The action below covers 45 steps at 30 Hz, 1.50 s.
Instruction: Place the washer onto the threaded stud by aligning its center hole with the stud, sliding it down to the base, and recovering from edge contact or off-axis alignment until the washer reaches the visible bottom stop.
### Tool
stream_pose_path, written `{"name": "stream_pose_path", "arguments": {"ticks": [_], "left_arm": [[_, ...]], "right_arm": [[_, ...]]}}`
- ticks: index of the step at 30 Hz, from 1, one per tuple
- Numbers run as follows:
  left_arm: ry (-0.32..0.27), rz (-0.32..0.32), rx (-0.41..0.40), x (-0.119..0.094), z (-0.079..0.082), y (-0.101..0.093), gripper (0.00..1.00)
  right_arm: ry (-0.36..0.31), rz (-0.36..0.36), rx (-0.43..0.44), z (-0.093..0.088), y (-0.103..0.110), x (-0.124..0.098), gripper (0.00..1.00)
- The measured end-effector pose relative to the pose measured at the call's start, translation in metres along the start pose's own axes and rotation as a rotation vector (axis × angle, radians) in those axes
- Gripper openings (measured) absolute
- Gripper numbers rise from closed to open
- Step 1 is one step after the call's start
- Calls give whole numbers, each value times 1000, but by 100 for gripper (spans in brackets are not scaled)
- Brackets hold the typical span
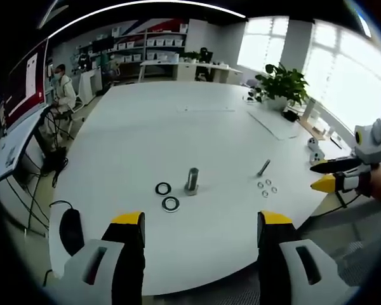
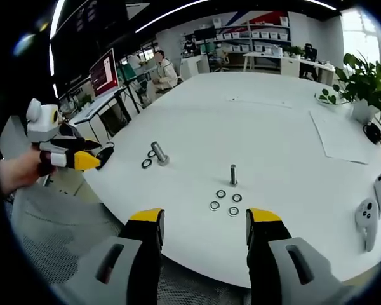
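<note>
Item: small washers (image 2: 225, 202), four, flat on the white table (image 2: 273, 127), clustered just before the upright threaded stud (image 2: 233, 174). Location: straight ahead of my right gripper (image 2: 203, 219), the nearer one, jaws released, empty. My left gripper (image 1: 202, 222): likewise spread, empty.

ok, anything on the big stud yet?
No. The big stud stands bare on the table. Two large washers lie flat beside it, apart from it. Whether anything sits under its base can't be seen.
</note>
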<state>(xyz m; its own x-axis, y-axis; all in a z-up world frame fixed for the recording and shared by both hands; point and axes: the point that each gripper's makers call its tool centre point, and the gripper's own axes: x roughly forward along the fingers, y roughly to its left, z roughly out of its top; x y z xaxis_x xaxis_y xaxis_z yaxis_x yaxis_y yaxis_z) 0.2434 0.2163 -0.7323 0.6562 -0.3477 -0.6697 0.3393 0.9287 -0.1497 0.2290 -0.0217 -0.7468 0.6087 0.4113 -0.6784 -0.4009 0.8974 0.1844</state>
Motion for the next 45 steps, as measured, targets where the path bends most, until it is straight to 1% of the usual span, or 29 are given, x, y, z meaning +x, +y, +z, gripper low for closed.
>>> {"name": "stream_pose_path", "arguments": {"ticks": [7,13,19,24,27,28,29,30,33,37,40,41,45], "left_arm": [[19,3,15,9,2,3,71],[45,4,27,17,1,6,71],[113,-1,43,34,-7,9,70],[146,-6,40,50,-4,14,70],[168,-17,43,60,-1,15,68],[205,-44,37,63,-5,12,67],[228,-57,36,65,-7,11,62],[234,-49,36,67,-6,12,61],[261,-49,39,76,-9,14,63],[348,-39,89,90,-21,23,62],[387,-32,87,101,-26,33,58],[402,-28,88,104,-28,37,55],[439,-34,101,112,-30,42,51]], "right_arm": [[-4,3,-12,3,1,0,54],[-14,3,-1,5,0,0,54],[-20,6,15,6,-2,0,54],[-26,13,33,6,-1,-2,54],[-20,18,23,5,1,-1,54],[-18,20,23,5,2,0,54],[-18,21,23,5,2,0,54],[-19,21,24,5,2,0,54],[-22,17,24,6,0,-1,55],[-20,18,28,5,0,-1,55],[-14,22,24,4,1,0,55],[-12,23,24,3,1,0,55],[-12,26,26,3,2,0,55]]}}
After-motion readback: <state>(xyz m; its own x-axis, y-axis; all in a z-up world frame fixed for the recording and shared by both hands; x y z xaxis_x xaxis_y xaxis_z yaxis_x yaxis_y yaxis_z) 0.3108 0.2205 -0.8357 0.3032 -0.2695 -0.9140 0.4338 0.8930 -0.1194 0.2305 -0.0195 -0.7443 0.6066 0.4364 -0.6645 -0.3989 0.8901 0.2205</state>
